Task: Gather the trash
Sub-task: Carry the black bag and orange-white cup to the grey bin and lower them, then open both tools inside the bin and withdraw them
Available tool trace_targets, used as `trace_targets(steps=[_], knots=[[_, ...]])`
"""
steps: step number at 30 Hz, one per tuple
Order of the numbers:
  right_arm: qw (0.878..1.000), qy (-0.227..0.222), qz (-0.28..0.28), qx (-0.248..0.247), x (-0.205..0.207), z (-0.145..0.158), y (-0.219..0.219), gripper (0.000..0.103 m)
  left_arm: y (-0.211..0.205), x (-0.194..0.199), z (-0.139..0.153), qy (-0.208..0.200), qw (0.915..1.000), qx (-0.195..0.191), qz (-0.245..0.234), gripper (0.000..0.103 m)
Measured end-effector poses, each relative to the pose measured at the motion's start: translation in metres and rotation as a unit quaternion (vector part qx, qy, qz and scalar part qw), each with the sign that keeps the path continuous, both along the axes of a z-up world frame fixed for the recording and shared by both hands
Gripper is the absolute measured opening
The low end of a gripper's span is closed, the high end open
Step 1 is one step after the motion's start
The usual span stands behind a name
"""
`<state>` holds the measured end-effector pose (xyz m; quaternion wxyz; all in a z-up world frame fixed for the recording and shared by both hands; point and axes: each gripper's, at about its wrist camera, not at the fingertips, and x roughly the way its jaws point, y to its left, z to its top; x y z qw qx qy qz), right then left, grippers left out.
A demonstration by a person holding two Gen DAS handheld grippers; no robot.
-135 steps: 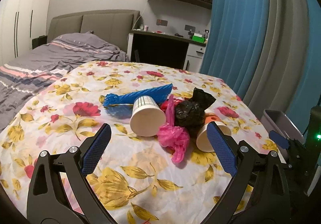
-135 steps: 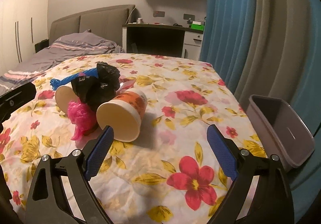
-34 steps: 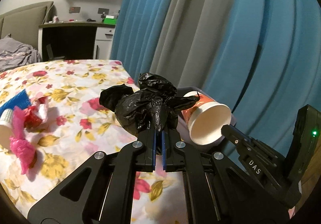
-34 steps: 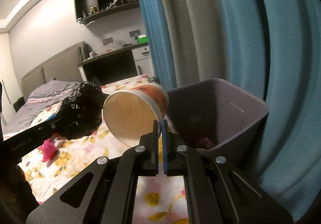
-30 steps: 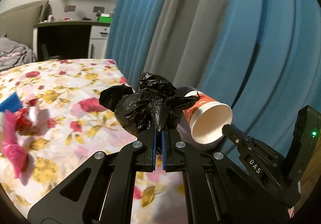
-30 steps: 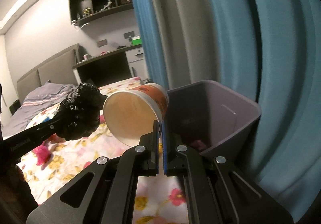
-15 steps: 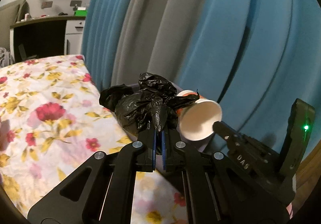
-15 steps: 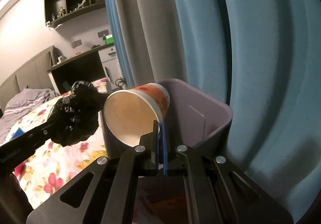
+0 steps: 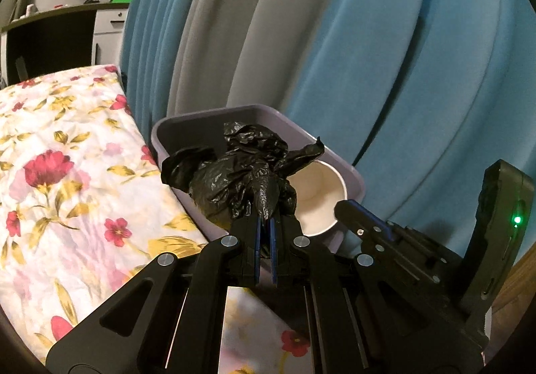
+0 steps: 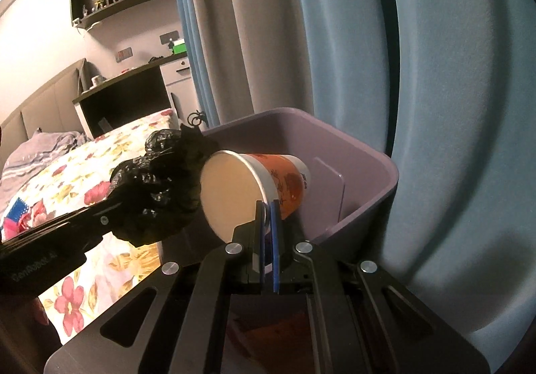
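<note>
At the far left I am seeing the floral tablecloth (image 9: 67,179), white with red flowers and yellow leaves, running up to the bin's edge. Just right of it I am holding the crumpled black plastic bag (image 9: 241,176) in my left gripper (image 9: 264,226); its blue pads are pinching a twisted tail of the glossy, wrinkled bag, which is hanging over the near part of the purple bin (image 9: 355,173). Further right, my right gripper (image 10: 267,216) is clamping the rim of the paper cup (image 10: 268,186), its jaws closed on the wall. The cup is lying on its side above the bin's opening, white inside, orange-red print outside, mouth facing the camera. The bag and cup are sitting just beside each other. Blue and grey curtains (image 9: 385,55) are filling the right side.
</note>
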<state>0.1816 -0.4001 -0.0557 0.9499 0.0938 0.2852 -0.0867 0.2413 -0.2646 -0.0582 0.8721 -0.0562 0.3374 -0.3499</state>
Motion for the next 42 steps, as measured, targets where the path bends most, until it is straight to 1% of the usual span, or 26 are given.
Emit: trace_targets(steps=[10, 12, 14, 15, 16, 17, 18, 19, 20, 21, 22, 23, 27, 28, 31, 34, 39, 41, 42], knots=[[1.0, 0.01, 0.006, 0.002, 0.004, -0.004, -0.004, 0.004, -0.017, 0.007, -0.015, 0.023, 0.9996, 0.011, -0.013, 0.004], [1.0, 0.007, 0.004, 0.004, 0.002, -0.005, -0.006, 0.004, -0.021, 0.009, -0.017, 0.028, 0.9993, 0.017, -0.018, 0.005], [1.0, 0.004, 0.001, 0.004, -0.002, -0.003, -0.007, 0.004, -0.023, 0.008, -0.019, 0.027, 0.9992, 0.025, -0.017, 0.013], [1.0, 0.002, -0.001, 0.005, -0.004, -0.002, -0.008, 0.005, -0.023, 0.009, -0.019, 0.027, 0.9992, 0.025, -0.018, 0.019], [1.0, 0.001, -0.004, 0.004, -0.005, -0.002, -0.008, 0.01, -0.024, 0.009, -0.02, 0.026, 0.9992, 0.026, -0.017, 0.032], [1.0, -0.002, -0.007, 0.004, -0.007, -0.001, -0.009, 0.022, -0.024, 0.008, -0.02, 0.024, 0.9992, 0.027, -0.015, 0.041], [1.0, -0.005, -0.011, 0.004, -0.009, 0.0, -0.01, 0.029, -0.023, 0.007, -0.019, 0.021, 0.9994, 0.023, -0.016, 0.053], [1.0, -0.009, -0.014, 0.005, -0.012, 0.001, -0.012, 0.036, -0.022, 0.006, -0.018, 0.017, 0.9995, 0.021, -0.014, 0.061], [1.0, -0.014, -0.021, 0.006, -0.015, 0.003, -0.014, 0.037, -0.021, 0.006, -0.017, 0.015, 0.9996, 0.022, -0.009, 0.065], [1.0, -0.015, -0.023, 0.006, -0.017, 0.003, -0.015, 0.037, -0.021, 0.006, -0.017, 0.016, 0.9996, 0.021, -0.007, 0.073], [1.0, -0.016, -0.026, 0.006, -0.019, 0.003, -0.015, 0.04, -0.018, 0.005, -0.017, 0.017, 0.9997, 0.016, -0.006, 0.078], [0.999, -0.019, -0.03, 0.005, -0.022, 0.004, -0.016, 0.043, -0.017, 0.004, -0.016, 0.016, 0.9998, 0.015, -0.004, 0.079], [0.999, -0.026, -0.037, -0.001, -0.027, 0.007, -0.018, 0.05, -0.008, 0.0, -0.011, 0.005, 0.9997, 0.019, 0.015, 0.086], [0.999, -0.028, -0.038, -0.002, -0.029, 0.009, -0.017, 0.055, -0.005, 0.0, -0.01, 0.004, 0.9997, 0.018, 0.018, 0.087], [0.999, -0.035, -0.04, -0.005, -0.033, 0.012, -0.015, 0.061, 0.003, -0.004, -0.005, 0.001, 0.9997, 0.009, 0.024, 0.09], [0.998, -0.045, -0.042, -0.006, -0.036, 0.015, -0.013, 0.068, 0.011, -0.01, 0.001, -0.005, 0.9997, 0.001, 0.024, 0.092], [0.997, -0.056, -0.044, -0.013, -0.043, 0.022, -0.006, 0.073, 0.023, -0.02, 0.01, -0.017, 0.9994, -0.002, 0.03, 0.092], [0.997, -0.059, -0.041, -0.018, -0.045, 0.023, -0.002, 0.078, 0.033, -0.025, 0.013, -0.02, 0.9992, -0.005, 0.034, 0.093], [0.997, -0.061, -0.041, -0.021, -0.046, 0.024, 0.0, 0.079, 0.037, -0.027, 0.015, -0.021, 0.9991, -0.006, 0.037, 0.094]])
